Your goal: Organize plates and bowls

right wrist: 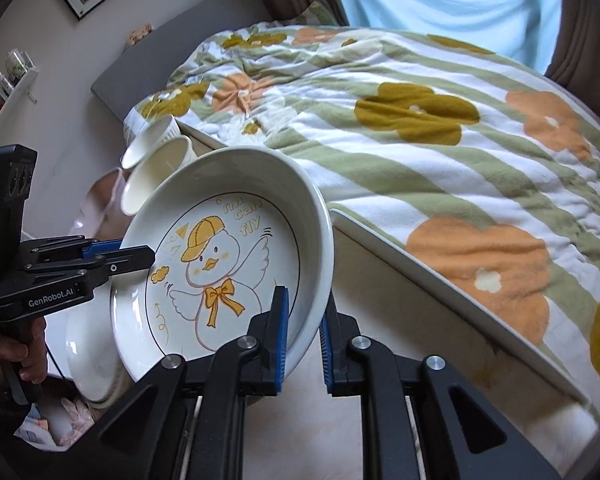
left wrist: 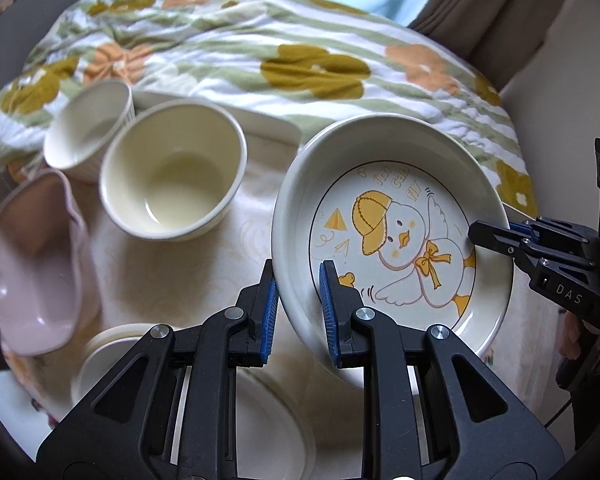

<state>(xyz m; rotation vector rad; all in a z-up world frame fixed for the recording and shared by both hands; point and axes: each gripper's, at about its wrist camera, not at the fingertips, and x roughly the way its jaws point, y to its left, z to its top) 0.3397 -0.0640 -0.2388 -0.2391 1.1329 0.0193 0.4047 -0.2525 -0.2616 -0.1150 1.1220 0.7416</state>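
Basically the floral quilt fills the far side, bunched against the table edge, so the usable work area is just the pale cloth-covered tabletop.

Duck plate is the task piece right now: deep white dish with a cartoon duck print, off the table and tilted, face toward both cameras. It's carried two-handed, one grip on each side of the rim. My guess is that's to stop a wide, heavy dish from twisting in a single pinch.

Left gripper: jaws narrow, blue pads clamped across the rim wall on the plate's near-left edge. Right gripper: same story on the opposite edge, jaws nearly closed with the rim between the pads.

Below the plate sit more white plates, stacked or overlapping near the front edge. Likely the plate pile, either source or destination; can't tell which.

Bowls are grouped separately at left: pink bowl tipped on its side, cream bowl upright, ribbed white bowl behind and touching it. Sorting by type looks under way.

Risk: glazed rim, small contact patches, so uneven hand motion could let it slip.
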